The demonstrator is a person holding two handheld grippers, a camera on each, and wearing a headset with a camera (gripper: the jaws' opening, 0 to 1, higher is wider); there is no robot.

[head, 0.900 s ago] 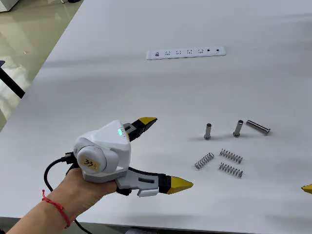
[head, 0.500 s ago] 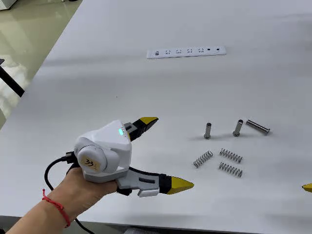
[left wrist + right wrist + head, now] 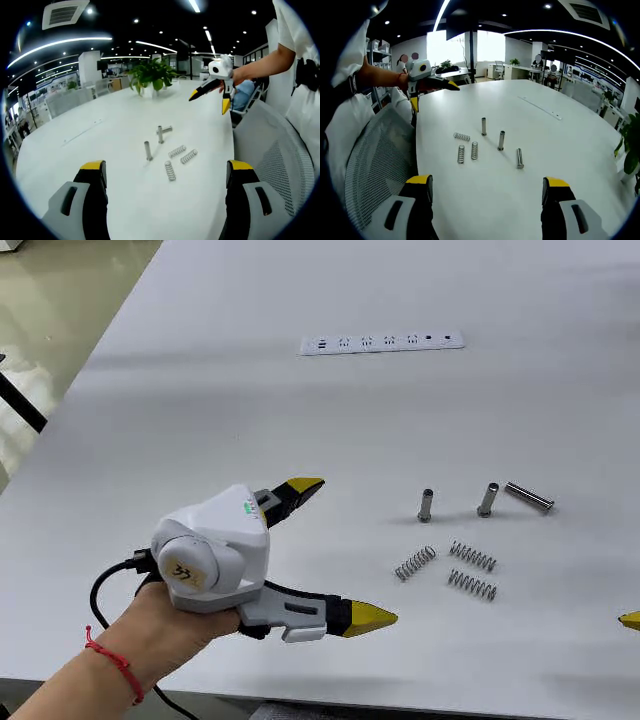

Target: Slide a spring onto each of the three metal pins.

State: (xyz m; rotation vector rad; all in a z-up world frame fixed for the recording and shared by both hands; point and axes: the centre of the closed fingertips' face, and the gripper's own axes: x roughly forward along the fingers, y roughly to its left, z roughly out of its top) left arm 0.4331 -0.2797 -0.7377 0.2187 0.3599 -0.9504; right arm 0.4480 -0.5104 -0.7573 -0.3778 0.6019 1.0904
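Three steel pins rest on the white table (image 3: 250, 420): two upright (image 3: 426, 505) (image 3: 488, 500) and one lying flat (image 3: 529, 497). Three loose springs (image 3: 415, 563) (image 3: 473, 556) (image 3: 471, 585) lie just in front of them. My left gripper (image 3: 338, 551) hovers open and empty to the left of the springs. A yellow fingertip (image 3: 630, 620) of my right gripper pokes in at the right edge. In the left gripper view the open jaws frame the springs (image 3: 176, 151) and pins (image 3: 148, 150). The right gripper (image 3: 487, 182) is open and empty, short of the pins (image 3: 501, 140).
A white power strip (image 3: 382, 342) lies at the far side of the table. The table's near edge runs just below the left hand. A mesh chair (image 3: 375, 150) stands beside the table, and a potted plant (image 3: 150, 75) stands at one end.
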